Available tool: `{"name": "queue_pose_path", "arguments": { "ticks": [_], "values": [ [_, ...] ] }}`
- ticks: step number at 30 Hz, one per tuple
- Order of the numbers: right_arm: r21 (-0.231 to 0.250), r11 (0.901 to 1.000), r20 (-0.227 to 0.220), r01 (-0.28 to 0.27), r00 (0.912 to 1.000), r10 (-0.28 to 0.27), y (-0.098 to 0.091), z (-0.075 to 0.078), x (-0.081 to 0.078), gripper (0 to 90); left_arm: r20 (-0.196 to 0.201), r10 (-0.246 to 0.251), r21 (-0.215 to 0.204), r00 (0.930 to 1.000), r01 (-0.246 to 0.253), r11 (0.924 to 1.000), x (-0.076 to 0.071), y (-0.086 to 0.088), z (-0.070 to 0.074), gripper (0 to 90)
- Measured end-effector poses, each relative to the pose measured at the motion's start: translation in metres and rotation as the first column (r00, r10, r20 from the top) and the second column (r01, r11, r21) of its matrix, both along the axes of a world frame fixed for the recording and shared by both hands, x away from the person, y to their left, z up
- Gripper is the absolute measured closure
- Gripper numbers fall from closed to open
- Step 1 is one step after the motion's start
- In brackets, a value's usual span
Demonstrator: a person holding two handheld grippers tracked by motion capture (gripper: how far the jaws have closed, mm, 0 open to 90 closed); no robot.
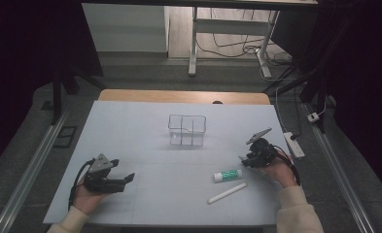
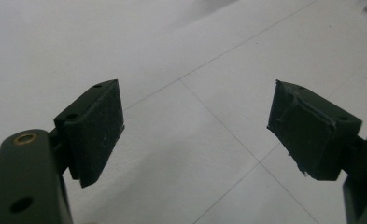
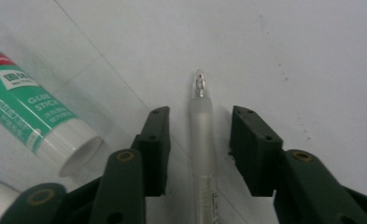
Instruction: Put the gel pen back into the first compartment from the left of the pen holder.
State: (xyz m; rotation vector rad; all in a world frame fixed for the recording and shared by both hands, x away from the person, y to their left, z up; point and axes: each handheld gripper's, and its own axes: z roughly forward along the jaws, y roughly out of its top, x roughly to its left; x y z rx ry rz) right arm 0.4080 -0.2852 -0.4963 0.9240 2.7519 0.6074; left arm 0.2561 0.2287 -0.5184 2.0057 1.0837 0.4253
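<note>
- My right gripper (image 3: 197, 140) sits low over the white table (image 1: 145, 145), jaws partly open with the frosted pen (image 3: 202, 135) lying between them; neither pad touches it (a gap shows on both sides).
- The pen rests flat on the table, clear tip pointing away from me.
- A green-and-white glue stick (image 3: 29, 114) lies just beside my right jaws.
- My left gripper (image 2: 195, 135) gapes wide, holding nothing.

Grey floor (image 1: 145, 73) beyond the table, white desk frame (image 1: 227, 29) and cables (image 1: 237, 48), dim surroundings.
</note>
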Motion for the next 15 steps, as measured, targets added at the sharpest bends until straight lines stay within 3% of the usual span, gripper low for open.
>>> {"name": "queue_pose_path", "arguments": {
  "ticks": [8, 15],
  "values": [
    [-0.027, 0.9974, 0.003, -0.066, 0.9978, 0.067, 0.003, 0.0007, -0.001, 78.5, 0.004, 0.0, 0.009, 1.0, 0.0, 1.0, -0.0011, 0.0001, 0.0004, 18.1],
    [-0.034, 0.9959, 0.024, -0.084, 0.9961, 0.084, 0.0027, 0.0008, -0.0022, 80.1, 0.005, 0.0, 0.009, 1.0, 0.0, 1.0, -0.0012, 0.0005, 0.0002, 18.2]
  ]
}}
